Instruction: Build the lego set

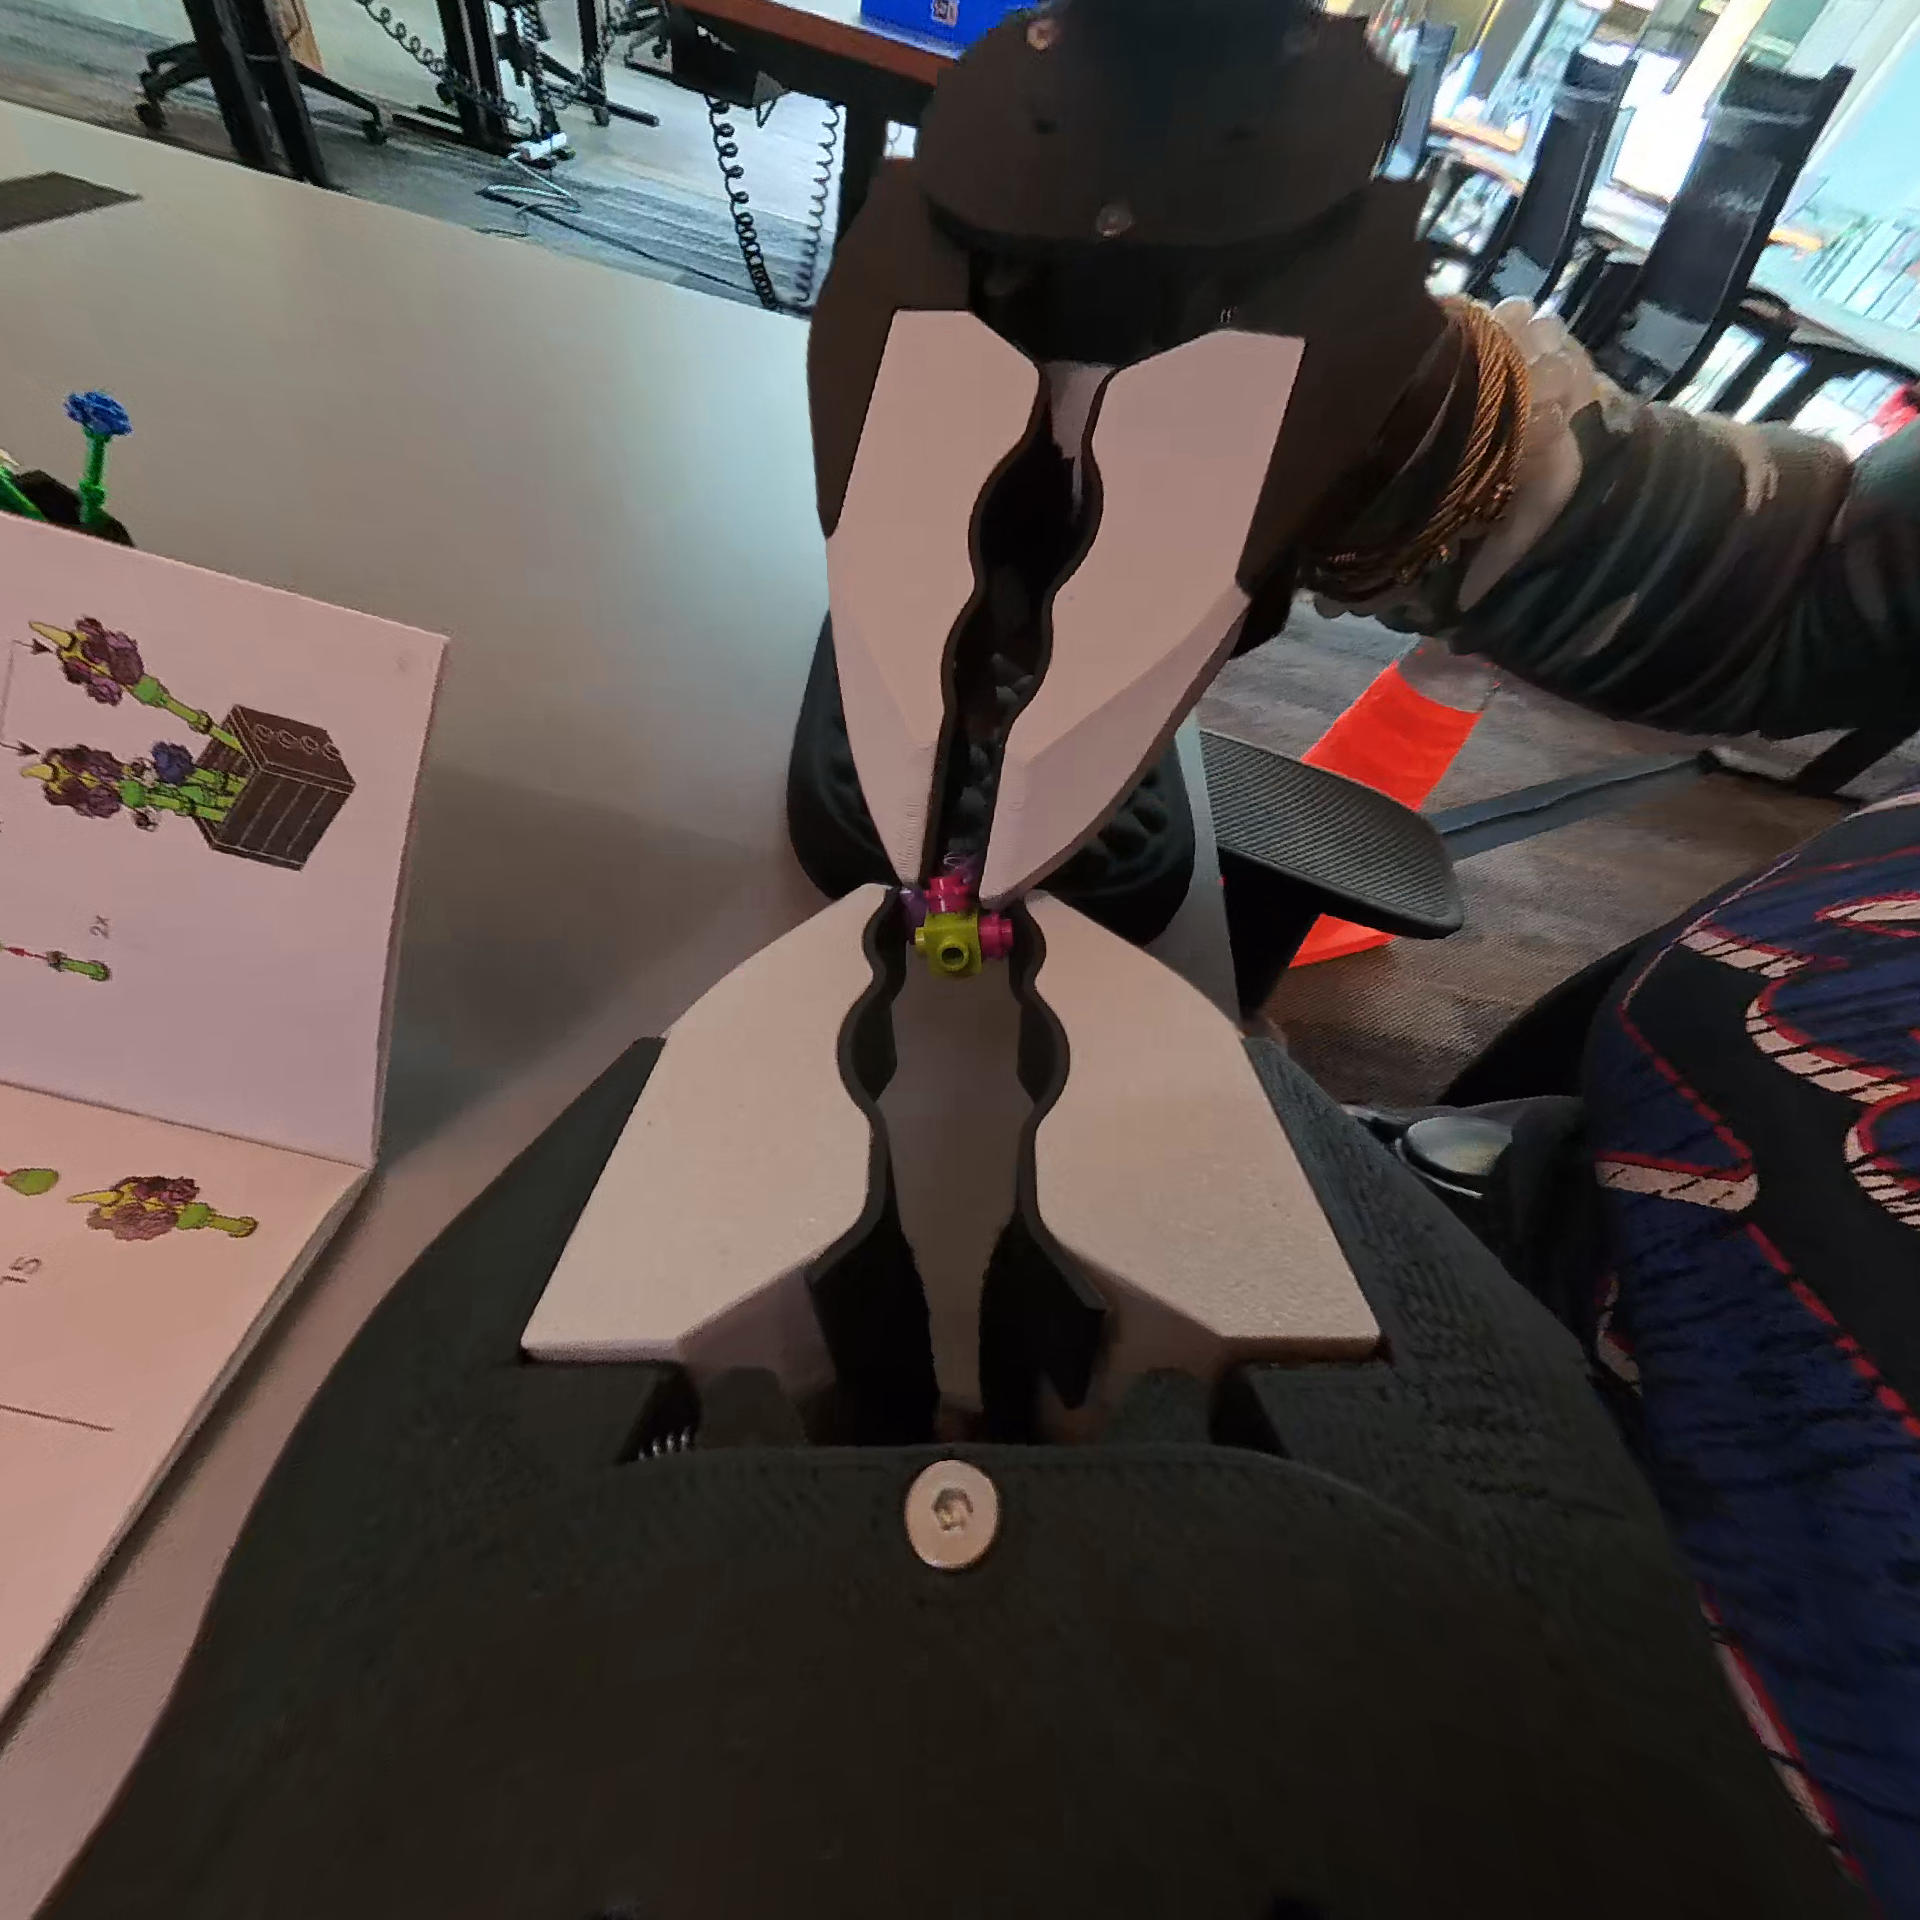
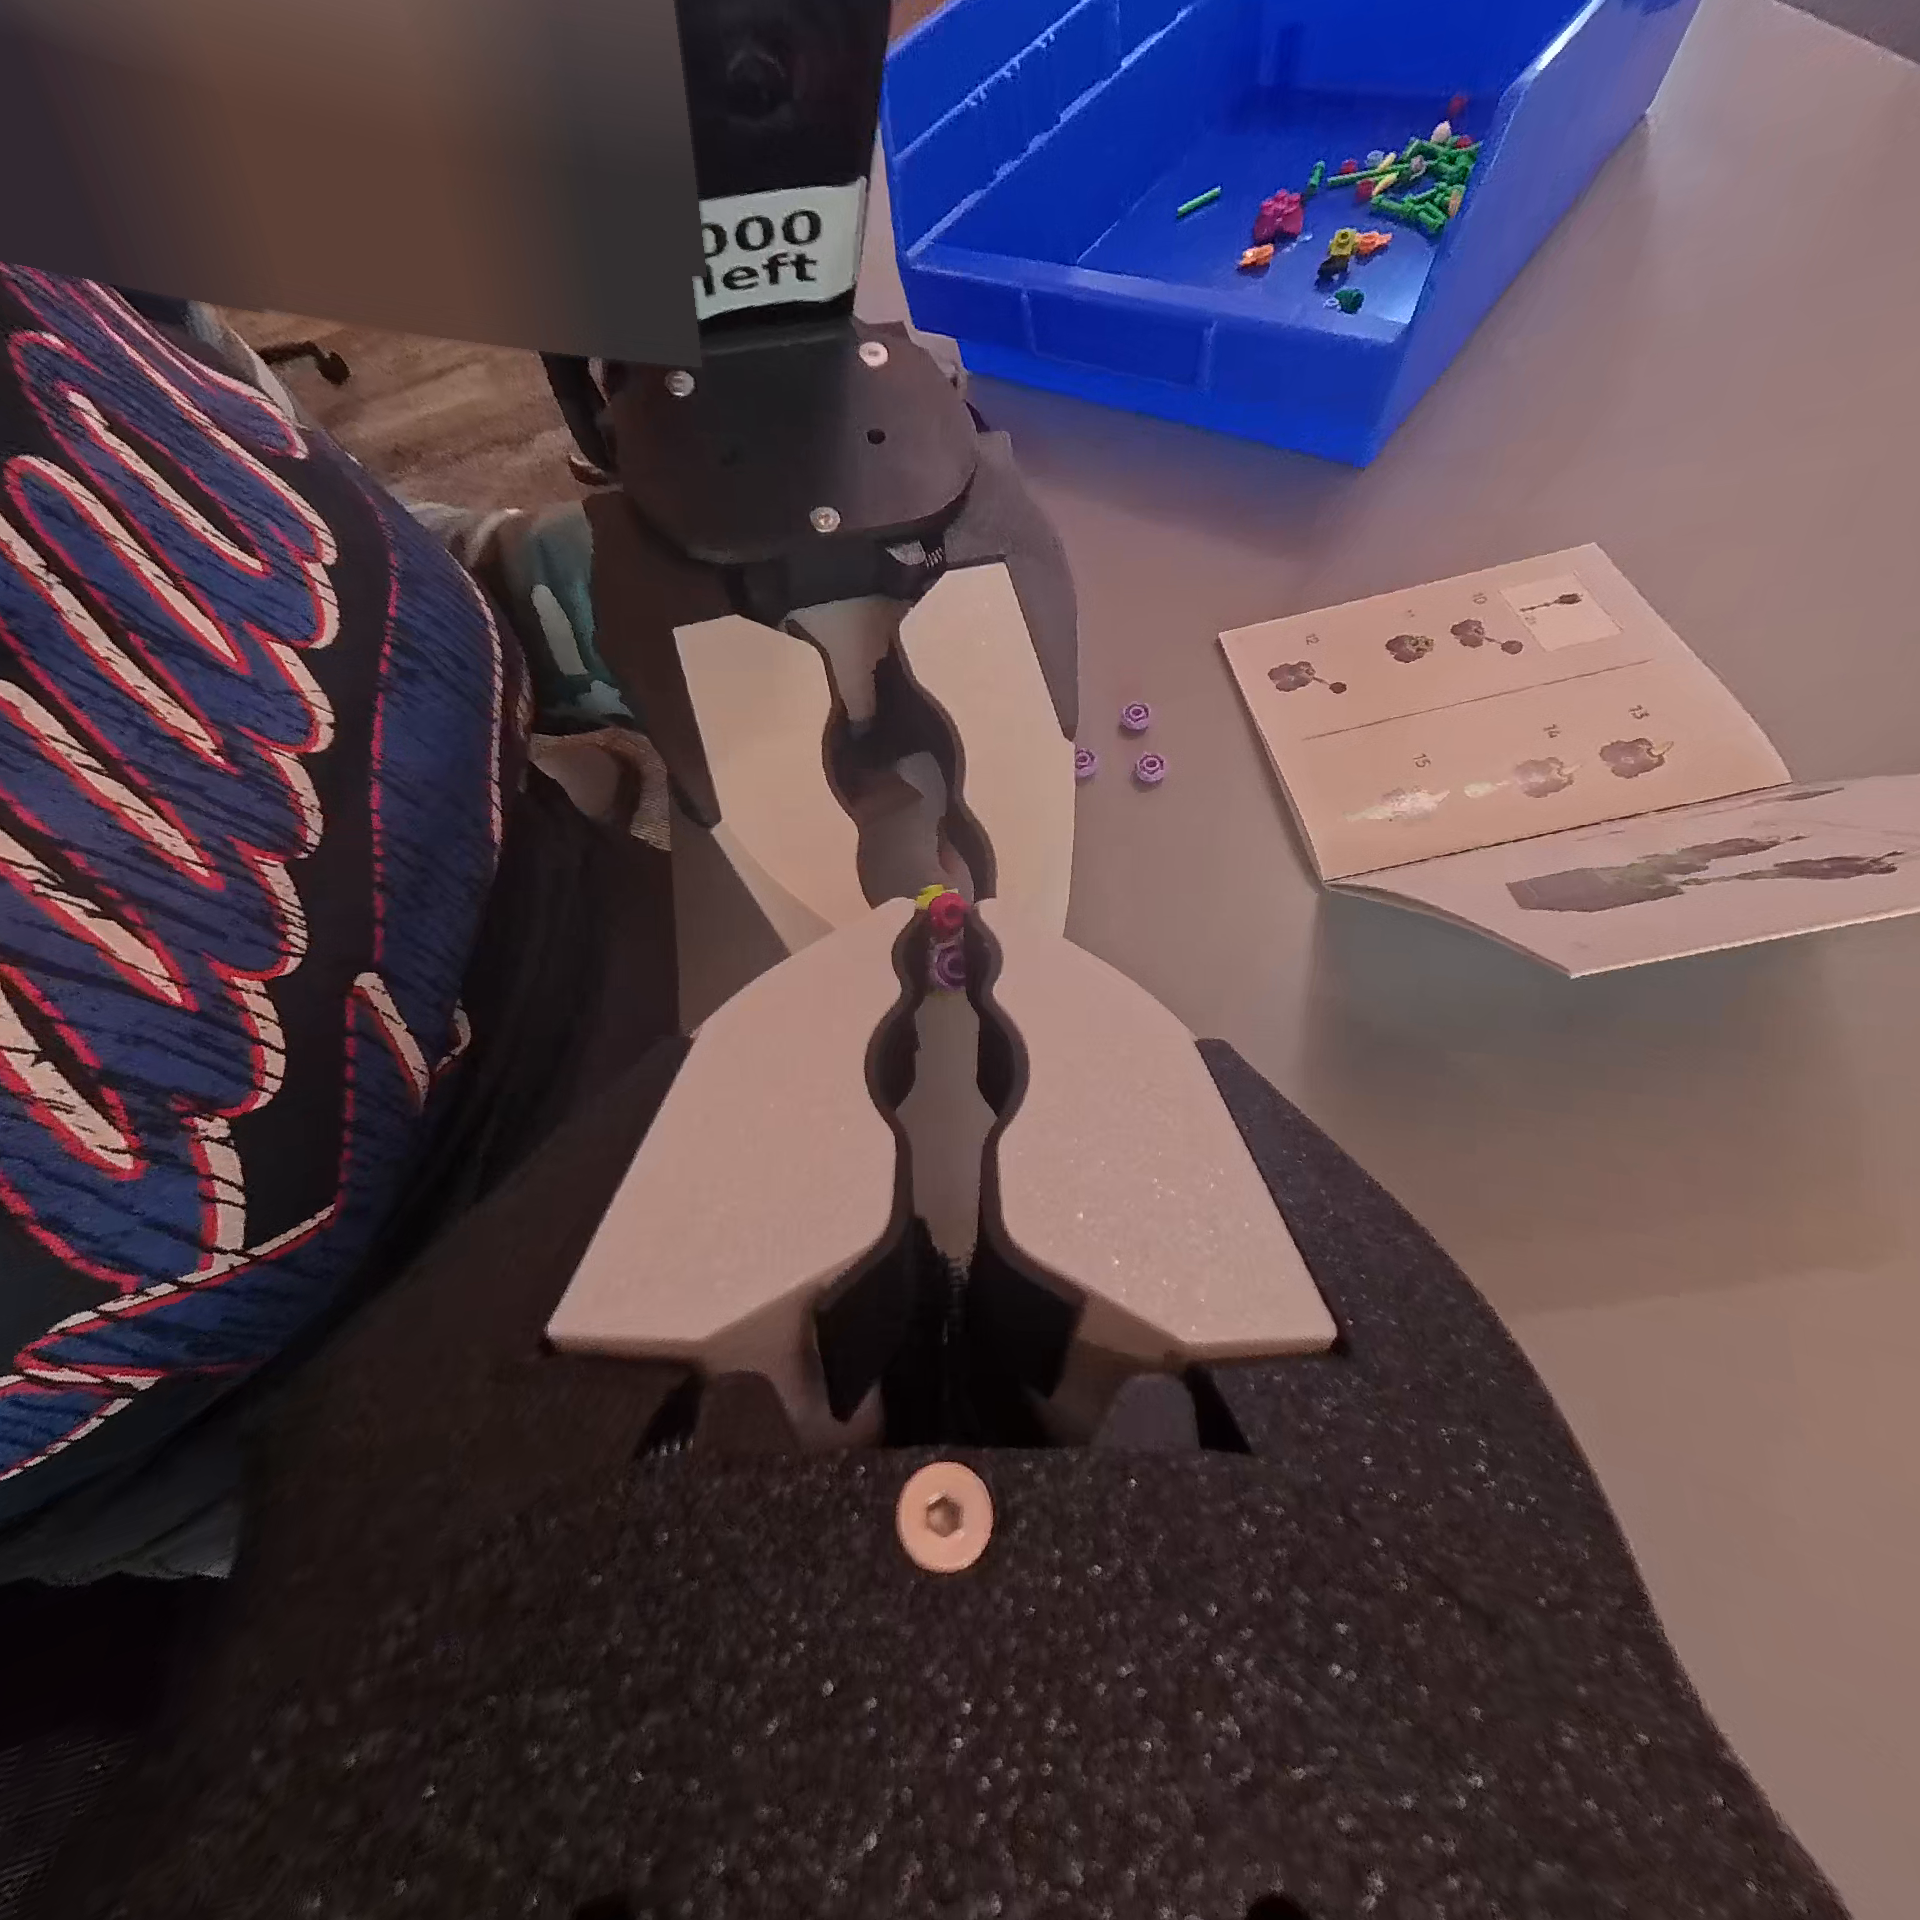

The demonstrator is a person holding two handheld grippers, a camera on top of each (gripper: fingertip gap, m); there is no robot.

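Note:
In the left wrist view my left gripper (image 1: 951, 940) is shut on a small lime-green lego piece (image 1: 951, 951) with magenta studs (image 1: 995, 928) on its sides. My right gripper (image 1: 951, 878) comes in from above, tip to tip with it, its jaws nearly closed. In the right wrist view my right gripper (image 2: 945, 951) is shut on a small purple round piece (image 2: 948, 966). That piece sits right against the magenta and lime piece (image 2: 943, 906) at the left gripper's (image 2: 951, 891) tips. Both are held above the table edge.
An open instruction booklet (image 1: 208, 883) (image 2: 1507, 748) lies on the grey table. A blue bin (image 2: 1091, 312) holds several loose coloured pieces (image 2: 1392, 197). Three purple round pieces (image 2: 1135, 715) lie on the table. A built blue flower (image 1: 96, 436) stands far left. A person's patterned garment (image 2: 208, 779) is close. The tips of both grippers are at nearly the same place.

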